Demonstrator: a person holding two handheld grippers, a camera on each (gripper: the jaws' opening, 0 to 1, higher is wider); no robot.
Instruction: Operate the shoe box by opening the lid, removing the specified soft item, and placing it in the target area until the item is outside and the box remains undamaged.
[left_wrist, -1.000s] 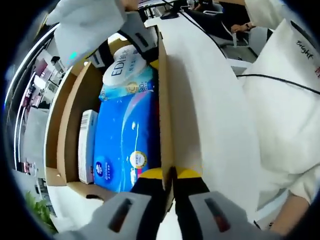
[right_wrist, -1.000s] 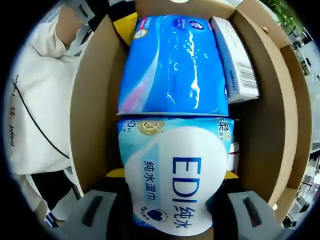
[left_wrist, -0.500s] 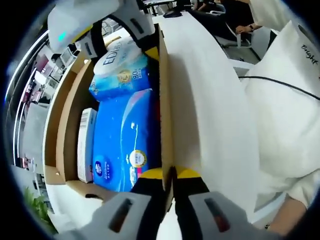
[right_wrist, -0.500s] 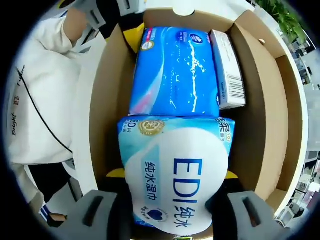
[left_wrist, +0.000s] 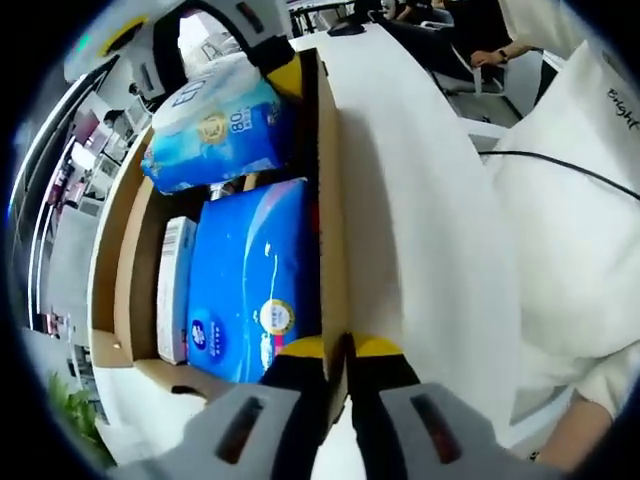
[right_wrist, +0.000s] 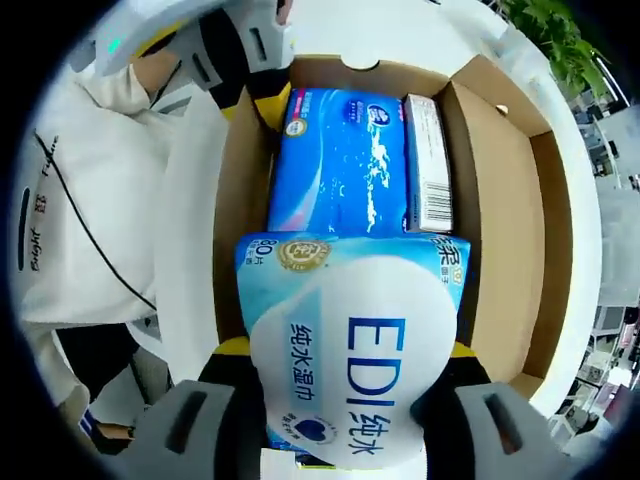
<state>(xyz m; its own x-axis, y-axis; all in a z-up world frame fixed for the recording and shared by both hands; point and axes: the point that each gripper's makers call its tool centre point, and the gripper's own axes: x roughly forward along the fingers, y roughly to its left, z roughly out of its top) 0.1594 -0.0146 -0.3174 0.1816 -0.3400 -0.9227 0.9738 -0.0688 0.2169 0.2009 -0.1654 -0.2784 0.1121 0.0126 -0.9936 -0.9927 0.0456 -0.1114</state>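
In the left gripper view, the left gripper (left_wrist: 338, 362) sits at 6 o'clock with its yellow-tipped jaws pinched narrow on the side wall of the open cardboard shoe box (left_wrist: 328, 200), beside a white table (left_wrist: 420, 220). At 11 o'clock the right gripper (left_wrist: 215, 25) holds the wet-wipes pack (left_wrist: 215, 125) above the box's far end.

The right gripper view shows the pack's printed face: the wet-wipes pack (right_wrist: 350, 365) is pale blue with a white oval label reading "EDI", clamped between the right gripper's (right_wrist: 345, 400) jaws. Beyond it, the shoe box (right_wrist: 505, 230) holds a blue tissue pack (right_wrist: 340, 165) and a small white carton (right_wrist: 428, 165) side by side. The left gripper (right_wrist: 262, 85) grips the wall at 11 o'clock.
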